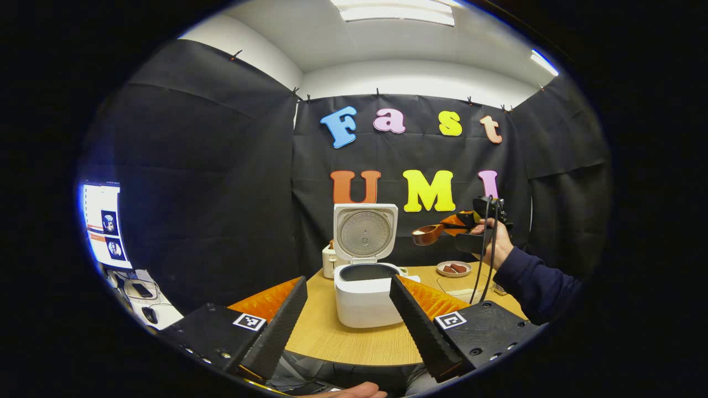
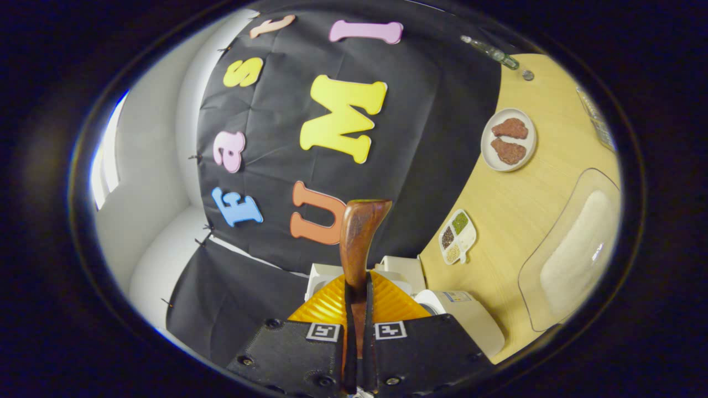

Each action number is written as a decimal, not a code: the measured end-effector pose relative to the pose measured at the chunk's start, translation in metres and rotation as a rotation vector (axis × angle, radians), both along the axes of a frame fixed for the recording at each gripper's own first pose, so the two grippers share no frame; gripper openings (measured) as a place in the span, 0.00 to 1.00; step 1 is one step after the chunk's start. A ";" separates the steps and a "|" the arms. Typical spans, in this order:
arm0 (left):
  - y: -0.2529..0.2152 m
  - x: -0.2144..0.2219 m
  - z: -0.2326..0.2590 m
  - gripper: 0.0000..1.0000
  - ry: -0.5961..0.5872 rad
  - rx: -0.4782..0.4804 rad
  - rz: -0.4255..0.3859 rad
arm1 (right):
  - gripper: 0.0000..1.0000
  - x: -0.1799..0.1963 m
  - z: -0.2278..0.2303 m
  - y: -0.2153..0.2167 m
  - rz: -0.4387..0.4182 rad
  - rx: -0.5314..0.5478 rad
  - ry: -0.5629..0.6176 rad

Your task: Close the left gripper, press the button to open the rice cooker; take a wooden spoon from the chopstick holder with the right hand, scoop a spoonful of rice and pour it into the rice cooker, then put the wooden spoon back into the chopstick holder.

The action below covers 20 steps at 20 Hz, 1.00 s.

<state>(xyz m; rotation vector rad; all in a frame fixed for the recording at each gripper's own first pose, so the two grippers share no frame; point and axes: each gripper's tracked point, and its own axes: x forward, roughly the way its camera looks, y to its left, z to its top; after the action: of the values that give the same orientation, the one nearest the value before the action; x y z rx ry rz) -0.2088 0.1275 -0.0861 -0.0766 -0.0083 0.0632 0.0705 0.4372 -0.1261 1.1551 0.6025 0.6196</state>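
Note:
The white rice cooker [image 1: 362, 301] stands on the wooden table [image 1: 343, 337] with its lid [image 1: 365, 232] raised and the dark inner pot showing. My left gripper [image 1: 348, 280] is open in front of it, a finger on each side, nothing between them. Up at the right a hand holds my right gripper [image 1: 464, 226], shut on the wooden spoon [image 1: 427, 236]; the spoon's bowl hangs above and to the right of the pot. In the right gripper view the spoon [image 2: 359, 232] sticks out from the shut fingers of my right gripper [image 2: 358, 287]. Whether it carries rice is hidden.
A clear glass tray of rice [image 2: 575, 254] lies at the table's right. A plate with brown pieces [image 2: 509, 138], a small divided dish of grains [image 2: 458, 236] and a bottle [image 2: 492, 53] sit farther back. A white container [image 1: 329, 260] stands behind the cooker's left side.

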 end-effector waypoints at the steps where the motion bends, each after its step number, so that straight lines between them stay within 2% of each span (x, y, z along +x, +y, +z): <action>1: 0.005 -0.001 -0.001 0.95 0.003 -0.002 0.003 | 0.09 -0.001 -0.001 0.016 0.007 -0.045 -0.016; 8: 0.031 -0.015 -0.007 0.95 0.001 0.005 0.032 | 0.10 -0.015 -0.004 0.096 0.069 -0.298 -0.188; 16: 0.037 -0.024 -0.004 0.95 -0.024 -0.007 0.041 | 0.10 -0.027 0.005 0.127 0.041 -0.608 -0.508; 20: 0.035 -0.027 -0.004 0.95 -0.026 -0.007 0.044 | 0.10 -0.037 0.003 0.140 0.048 -0.779 -0.730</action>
<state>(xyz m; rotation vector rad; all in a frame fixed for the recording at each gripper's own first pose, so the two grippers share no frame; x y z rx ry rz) -0.2361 0.1621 -0.0901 -0.0842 -0.0354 0.1058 0.0335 0.5768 -0.1232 0.1459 0.1919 0.7016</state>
